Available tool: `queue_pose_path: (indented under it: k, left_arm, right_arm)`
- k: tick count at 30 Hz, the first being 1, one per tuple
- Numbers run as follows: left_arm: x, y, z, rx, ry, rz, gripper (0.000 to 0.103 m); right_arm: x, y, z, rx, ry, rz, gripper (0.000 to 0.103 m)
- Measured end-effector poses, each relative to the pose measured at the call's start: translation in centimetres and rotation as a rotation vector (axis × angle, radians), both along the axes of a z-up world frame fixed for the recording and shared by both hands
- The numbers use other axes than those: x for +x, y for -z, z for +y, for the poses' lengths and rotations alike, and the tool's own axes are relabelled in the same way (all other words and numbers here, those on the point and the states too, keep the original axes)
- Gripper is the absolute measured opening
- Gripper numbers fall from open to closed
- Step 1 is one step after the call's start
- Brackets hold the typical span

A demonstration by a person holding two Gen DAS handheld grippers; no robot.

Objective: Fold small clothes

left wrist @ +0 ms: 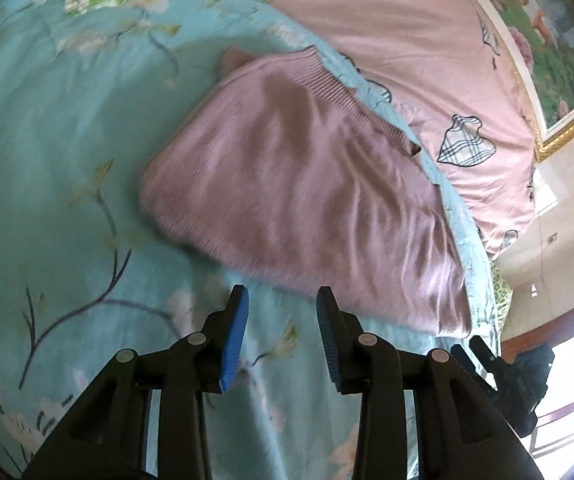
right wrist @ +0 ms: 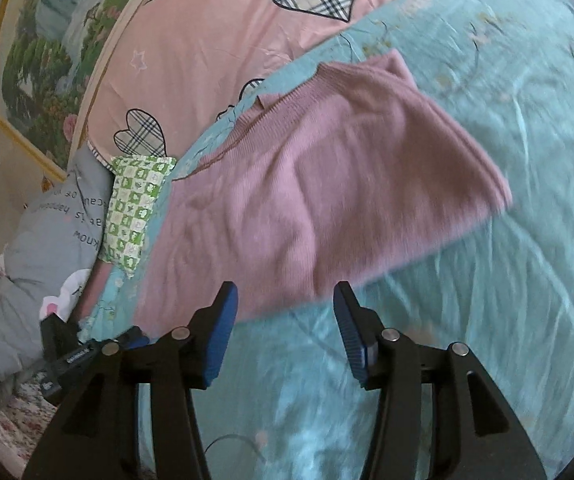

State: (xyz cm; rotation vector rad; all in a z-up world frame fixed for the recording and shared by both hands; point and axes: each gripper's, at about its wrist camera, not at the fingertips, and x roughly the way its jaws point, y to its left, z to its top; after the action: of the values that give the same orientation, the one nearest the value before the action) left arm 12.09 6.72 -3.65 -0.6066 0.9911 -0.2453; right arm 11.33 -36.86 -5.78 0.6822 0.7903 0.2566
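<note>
Both tongs, left gripper (left wrist: 283, 300) and right gripper (right wrist: 285, 296), are hanging released near the soft, probably light pink sweater (left wrist: 295, 184), best pinched at its near edge.

This is a bedroom in a home. A bed (left wrist: 47, 160) is spread with a turquoise flowered cover, a pink quilt (right wrist: 207, 40) with checked hearts lies at its far side, and a framed landscape picture (right wrist: 39, 80) hangs on the wall.

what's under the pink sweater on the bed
The pink sweater lies on the turquoise floral blanket. Whatever sits directly beneath the sweater is covered, so nothing else can be confirmed there.
</note>
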Motion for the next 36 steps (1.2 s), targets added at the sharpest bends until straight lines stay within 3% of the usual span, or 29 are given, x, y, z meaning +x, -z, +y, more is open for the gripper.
queue_pose_path:
  k: [8, 22, 25, 26, 28, 33, 36]
  left_arm:
    - [0.8, 1.2, 0.2, -0.067, -0.06, 0.008, 0.045]
    - [7.7, 2.5, 2.1, -0.163, -0.258, -0.02, 0.045]
    - [8.8, 2.3, 1.8, -0.152, -0.267, -0.033, 0.04]
    - [9.0, 2.3, 1.7, -0.149, -0.261, -0.038, 0.026]
    - [9.5, 1.8, 1.1, -0.142, -0.237, -0.05, 0.018]
    - [9.3, -1.8, -1.8, -0.031, -0.169, -0.149, 0.015]
    - [9.4, -4.5, -4.5, -0.007, -0.094, -0.215, 0.013]
  right_arm:
    - [-2.3, -0.2, 1.1, 0.014, -0.016, -0.01, 0.052]
    - [-2.6, -0.7, 1.5, 0.029, -0.021, -0.013, 0.053]
    - [-2.4, -0.7, 1.0, 0.032, -0.013, -0.017, 0.053]
    - [-2.4, -0.7, 0.8, 0.035, -0.009, -0.019, 0.053]
    - [-2.3, -0.7, 0.3, 0.042, 0.0, -0.021, 0.053]
    - [-2.5, -1.1, -1.4, 0.037, 0.027, -0.042, 0.053]
    - [-2.4, -1.6, -3.0, 0.028, 0.05, -0.057, 0.053]
